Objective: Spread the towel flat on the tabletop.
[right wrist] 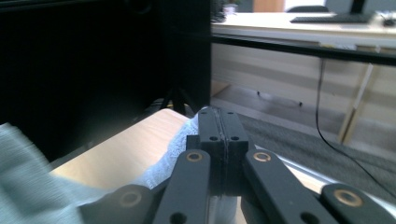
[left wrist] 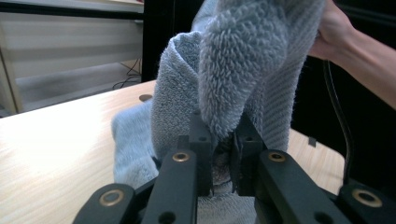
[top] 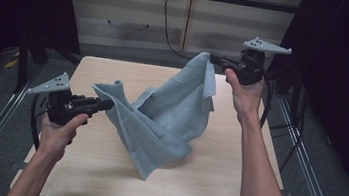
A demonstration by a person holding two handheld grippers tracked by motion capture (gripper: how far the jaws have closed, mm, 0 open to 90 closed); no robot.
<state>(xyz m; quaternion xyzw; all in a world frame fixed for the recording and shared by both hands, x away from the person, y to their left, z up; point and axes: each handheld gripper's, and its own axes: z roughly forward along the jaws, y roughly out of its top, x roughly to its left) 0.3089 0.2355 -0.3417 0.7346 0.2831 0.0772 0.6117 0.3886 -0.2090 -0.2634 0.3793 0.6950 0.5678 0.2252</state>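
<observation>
I am gripping a light blue towel (top: 165, 119) with both grippers. Nearest me, its lowest fold is resting on the wooden table (top: 102, 180). My left gripper (top: 107, 105) is pinching one edge just above the table's left half; in the left gripper view its jaws are pressing in on a thick fold of terry. Farther off, my right gripper (top: 213, 58) is clamping an upper corner high over the far right edge, its jaws pressing together on the thin cloth.
</observation>
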